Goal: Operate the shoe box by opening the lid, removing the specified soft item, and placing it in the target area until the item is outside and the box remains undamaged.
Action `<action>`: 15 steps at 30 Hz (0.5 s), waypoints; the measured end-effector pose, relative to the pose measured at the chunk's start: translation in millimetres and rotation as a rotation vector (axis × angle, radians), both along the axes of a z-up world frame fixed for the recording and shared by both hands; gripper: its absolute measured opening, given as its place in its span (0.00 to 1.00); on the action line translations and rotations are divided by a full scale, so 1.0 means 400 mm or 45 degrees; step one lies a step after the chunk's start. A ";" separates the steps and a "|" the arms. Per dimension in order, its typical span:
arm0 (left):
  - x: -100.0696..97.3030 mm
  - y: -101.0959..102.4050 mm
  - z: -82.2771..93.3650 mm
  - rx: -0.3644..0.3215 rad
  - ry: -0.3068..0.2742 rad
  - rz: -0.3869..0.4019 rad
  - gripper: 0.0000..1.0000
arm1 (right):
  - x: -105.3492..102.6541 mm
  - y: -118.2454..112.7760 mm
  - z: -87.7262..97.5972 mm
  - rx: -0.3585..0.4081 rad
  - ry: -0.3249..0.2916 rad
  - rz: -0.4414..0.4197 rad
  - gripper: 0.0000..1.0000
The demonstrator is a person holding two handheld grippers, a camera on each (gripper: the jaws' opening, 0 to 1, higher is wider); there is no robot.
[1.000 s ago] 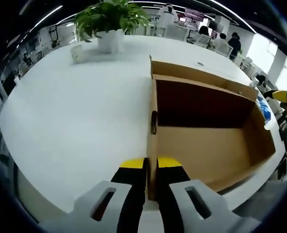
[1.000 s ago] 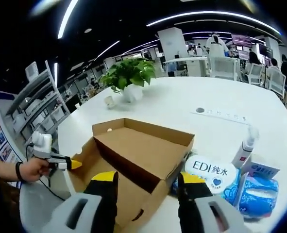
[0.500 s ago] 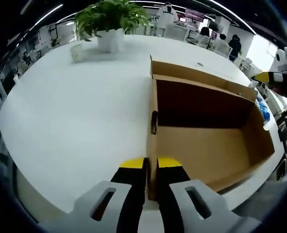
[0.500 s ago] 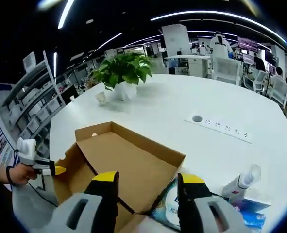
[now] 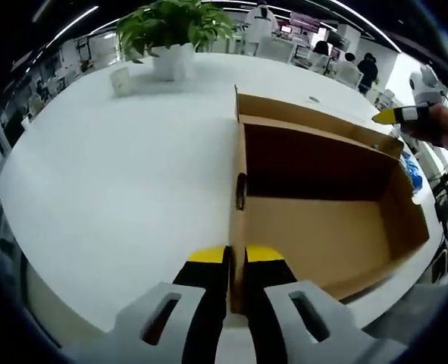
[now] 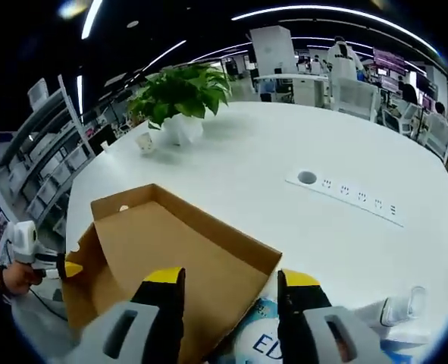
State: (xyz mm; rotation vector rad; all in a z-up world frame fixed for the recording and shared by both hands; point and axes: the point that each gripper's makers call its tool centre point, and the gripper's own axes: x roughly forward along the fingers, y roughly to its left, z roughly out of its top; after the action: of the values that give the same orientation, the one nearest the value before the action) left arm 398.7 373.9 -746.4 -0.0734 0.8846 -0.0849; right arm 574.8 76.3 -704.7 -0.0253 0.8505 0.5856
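A: L gripper (image 5: 235, 256)?
B: Jaws together, pinching near wall of cardboard shoe box (image 5: 322, 227). Lid (image 5: 314, 121) up at far side. Inside looks bare: plain brown floor, dark far wall.

A: R gripper (image 6: 233, 282)?
B: Jaws apart, nothing between, hovering over far edge of box, beside blue-and-white soft pack (image 6: 261, 341) w/ "ED" lettering. Prob the soft item, lying on white table (image 6: 284, 144) just outside box, touching it.

A: Risks?
B: Thin corrugated wall, raw edges. Hard pinch or twist from L could crease or tear it. Pack film slick, squashy; shallow grab by R could slip.

A: Else?
B: Leafy plant in white pot (image 6: 180, 114), power strip (image 6: 352, 199) set flush in tabletop.
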 end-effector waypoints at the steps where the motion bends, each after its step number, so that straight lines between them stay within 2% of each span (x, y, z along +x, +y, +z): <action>1: -0.001 0.000 0.000 0.000 0.001 0.003 0.05 | -0.005 0.007 -0.007 -0.005 0.008 0.005 0.46; 15: 0.000 0.004 -0.002 0.021 0.010 0.007 0.05 | 0.021 0.011 -0.076 -0.066 0.091 -0.030 0.45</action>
State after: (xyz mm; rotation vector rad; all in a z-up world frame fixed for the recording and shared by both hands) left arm 398.8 375.4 -747.2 -0.0607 0.8929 -0.0719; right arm 583.1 80.8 -735.2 -0.0415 0.9342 0.5453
